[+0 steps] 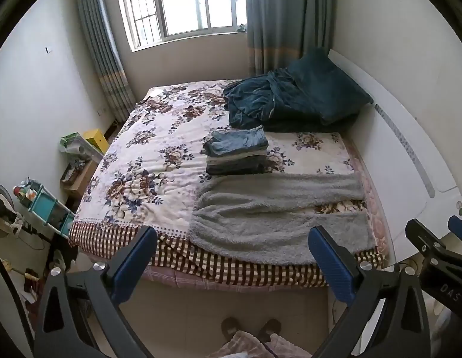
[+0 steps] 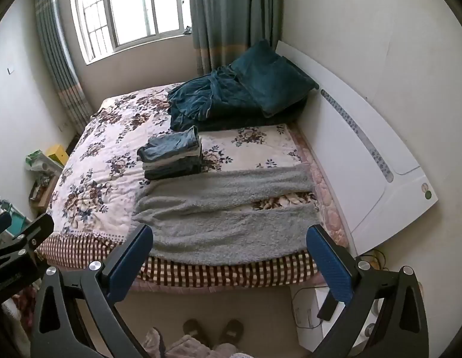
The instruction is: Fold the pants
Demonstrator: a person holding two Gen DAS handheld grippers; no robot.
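grey fleece pants (image 1: 275,208) lie flat on the bed (image 1: 147,161) near edge, just in front of the folded stack (image 1: 237,152) — left gripper (image 1: 231,265) and right gripper (image 2: 231,264) hover off the bed, jaws spread, empty.

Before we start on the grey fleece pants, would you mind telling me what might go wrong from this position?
1. The grey pants overhang the bed's near edge; a one-sided pull may slide them to the floor.
2. The folded stack sits right against the pants' far edge, so dragging or flipping fabric may topple it.
3. Both the left gripper and right gripper are open, off the bed; thick fleece may bunch unevenly in the jaws.
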